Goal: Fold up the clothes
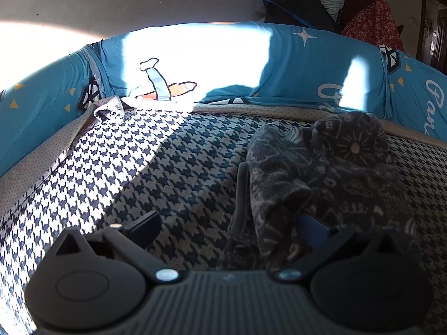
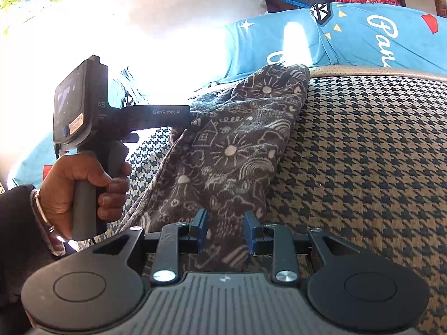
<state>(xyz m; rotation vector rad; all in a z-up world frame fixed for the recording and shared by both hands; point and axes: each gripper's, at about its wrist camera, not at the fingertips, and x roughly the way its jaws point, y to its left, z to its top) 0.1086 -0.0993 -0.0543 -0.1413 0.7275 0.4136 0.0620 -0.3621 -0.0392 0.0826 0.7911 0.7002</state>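
The houndstooth bedspread covers the whole work surface, backed by blue printed pillows along the far edge, half of it washed out by hard sunlight. On it lies the task's dark doodle-print garment, bunched and partly lifted, running from near the pillows down toward both tools.

The left gripper has its fingers spread wide; the cloth drapes against its right-hand finger, but whether that finger actually bears on the fabric is hard to tell in the shadow. The right gripper has a strip of the garment running between its blue pads, which stand slightly off the cloth rather than pinching it.

To do this step well, I judge each tool should take a clean single edge, close fully before lifting, then draw the fabric taut and flat so the fold lands square rather than trapping wrinkles
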